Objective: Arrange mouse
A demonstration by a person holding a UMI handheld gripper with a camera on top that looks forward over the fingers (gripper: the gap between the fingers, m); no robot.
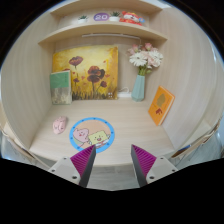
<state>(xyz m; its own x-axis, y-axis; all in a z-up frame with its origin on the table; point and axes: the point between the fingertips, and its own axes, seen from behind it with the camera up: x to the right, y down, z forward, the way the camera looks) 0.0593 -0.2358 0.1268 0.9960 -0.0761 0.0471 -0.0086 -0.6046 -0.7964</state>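
Gripper (113, 160): fingers spread wide apart, holding nothing
Mouse pad (91, 133): flat on desk (130, 125), just beyond fingers
Backdrop: flower painting (85, 73), vase (139, 87)

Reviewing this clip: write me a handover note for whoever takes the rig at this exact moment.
Gripper: open, empty, held above the desk's front edge.
No mouse is visible. The round pastel cartoon mat lies bare on the pale wooden desk just ahead of the fingers, with a small pink item beside it.
Behind: flower painting, blue vase of flowers, orange card.
Done: nothing evident. Left: locate the mouse and arrange it.
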